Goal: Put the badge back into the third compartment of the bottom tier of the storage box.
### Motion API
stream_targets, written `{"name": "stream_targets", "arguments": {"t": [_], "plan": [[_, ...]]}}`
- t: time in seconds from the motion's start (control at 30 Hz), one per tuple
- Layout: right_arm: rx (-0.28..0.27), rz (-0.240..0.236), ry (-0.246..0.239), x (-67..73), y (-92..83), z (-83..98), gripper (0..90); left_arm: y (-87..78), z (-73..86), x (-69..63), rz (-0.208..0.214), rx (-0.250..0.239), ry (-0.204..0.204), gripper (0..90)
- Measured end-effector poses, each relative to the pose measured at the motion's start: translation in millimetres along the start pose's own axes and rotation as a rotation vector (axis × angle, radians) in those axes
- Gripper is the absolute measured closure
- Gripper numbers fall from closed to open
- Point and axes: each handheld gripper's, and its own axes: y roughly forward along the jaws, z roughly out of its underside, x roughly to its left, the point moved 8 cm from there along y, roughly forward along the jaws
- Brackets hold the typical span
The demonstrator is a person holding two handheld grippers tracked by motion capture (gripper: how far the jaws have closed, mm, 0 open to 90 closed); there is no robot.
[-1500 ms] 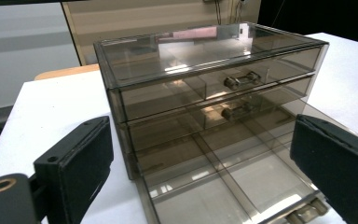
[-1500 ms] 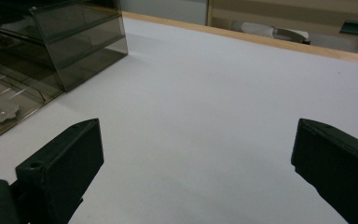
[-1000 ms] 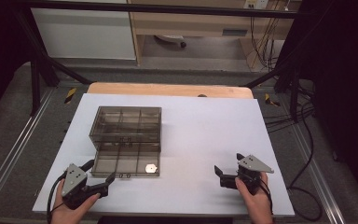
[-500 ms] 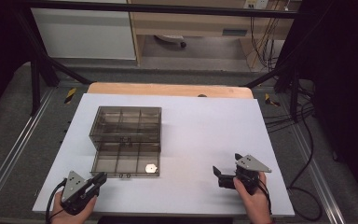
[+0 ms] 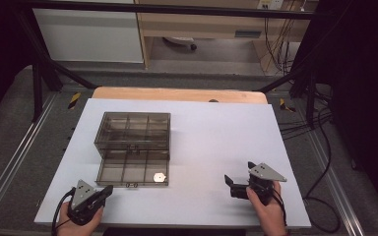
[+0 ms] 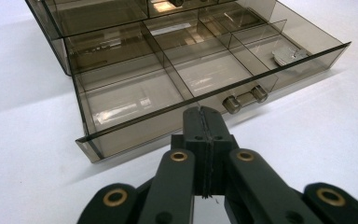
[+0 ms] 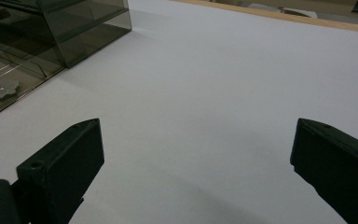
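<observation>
Drawer (image 5: 134, 168) of the smoky plastic organizer box (image 5: 134, 132) stood pulled out toward the person, on the left half of the white table (image 5: 216, 142). Its long axis ran across the table, parallel to the near edge. A small knob (image 6: 245, 98) projected from the middle of the drawer's front wall, and a pale metal piece (image 5: 160, 176) lay in the front right compartment. The left gripper (image 5: 104, 191) lay just in front of the drawer's near left corner and pointed at the front wall — in the left gripper view the knob sat just ahead of the tips and slightly to one side. Its jaws had just been closing and met with nothing between them. The right gripper (image 5: 228, 181) rested well apart on the bare table, jaws spread wide and empty, the drawer off to its left. The left hand was thus the nearer one — a push on the front wall would probably fall to it.
</observation>
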Motion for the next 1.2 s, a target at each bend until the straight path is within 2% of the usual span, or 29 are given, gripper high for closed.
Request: {"name": "stream_targets", "arguments": {"t": [0.1,0.3,0.37,0.47,0.6,1.2], "plan": [[0.003,0.003,-0.001,-1.5,0.2,0.6,3.4,1.7,-0.3,-0.6,0.01,-0.002,-0.008,90.0],[0.004,0.002,-0.006,-0.4,0.3,0.6,3.3,8.9,3.0,-6.0,0.024,0.037,0.01,90.0],[0.006,0.004,-0.006,-0.3,0.4,0.7,3.3,13.0,4.2,-5.8,0.026,0.05,-0.001,90.0],[0.005,0.004,-0.006,0.1,0.8,0.6,3.4,19.0,4.9,-6.2,0.032,0.069,0.007,90.0],[0.007,0.004,-0.008,0.4,0.9,0.9,3.3,27.3,4.1,-10.5,0.04,0.088,0.039,90.0],[0.015,0.004,-0.019,1.5,1.7,1.8,3.3,36.7,1.3,-15.1,0.054,0.082,0.048,90.0]]}}
